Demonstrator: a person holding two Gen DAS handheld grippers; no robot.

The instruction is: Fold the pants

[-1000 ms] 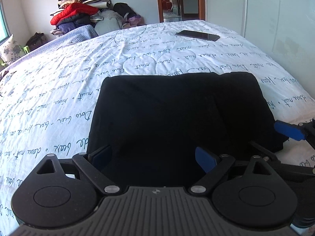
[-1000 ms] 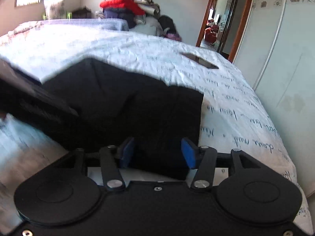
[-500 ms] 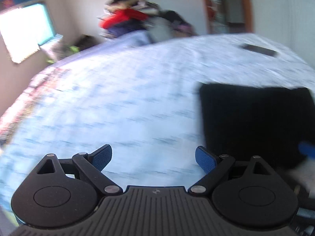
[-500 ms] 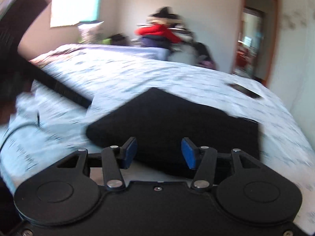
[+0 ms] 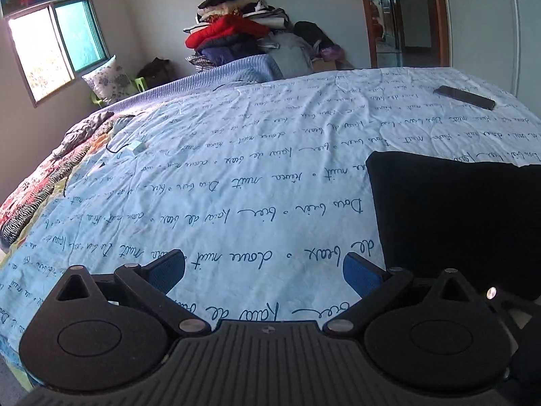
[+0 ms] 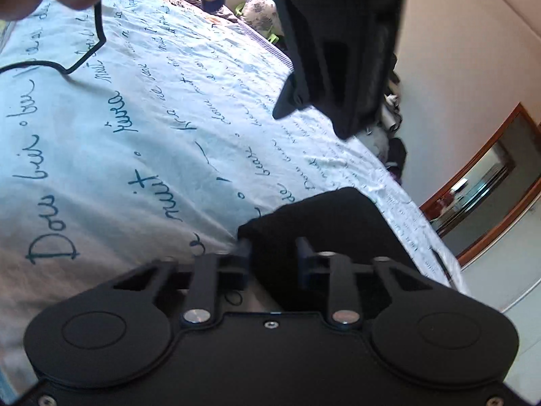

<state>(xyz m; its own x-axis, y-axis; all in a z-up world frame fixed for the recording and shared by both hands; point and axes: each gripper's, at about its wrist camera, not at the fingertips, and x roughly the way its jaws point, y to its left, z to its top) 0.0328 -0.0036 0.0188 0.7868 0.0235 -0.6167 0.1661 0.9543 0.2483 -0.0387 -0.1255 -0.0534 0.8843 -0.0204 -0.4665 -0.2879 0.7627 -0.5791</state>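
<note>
The black pants (image 5: 460, 216) lie folded in a flat rectangle on the light blue bedspread (image 5: 236, 176), at the right of the left wrist view. My left gripper (image 5: 263, 270) is open and empty over bare bedspread, left of the pants. In the right wrist view my right gripper (image 6: 272, 257) is open, its fingers on either side of a corner of the pants (image 6: 324, 223); it is not closed on the cloth. The left gripper's body (image 6: 341, 40) and a hand fill the top of that view.
A black phone (image 5: 465, 97) lies at the far right of the bed. A pile of clothes (image 5: 243, 37) is stacked beyond the bed's far edge. A patterned blanket (image 5: 44, 182) lies at the left. A black cable (image 6: 77, 61) runs over the bedspread. A doorway (image 5: 402, 13) is at the back right.
My left gripper has swung left off the folded pants to bare bedspread. My right gripper has rolled and dropped close to the pants' corner. The pants lie still.
</note>
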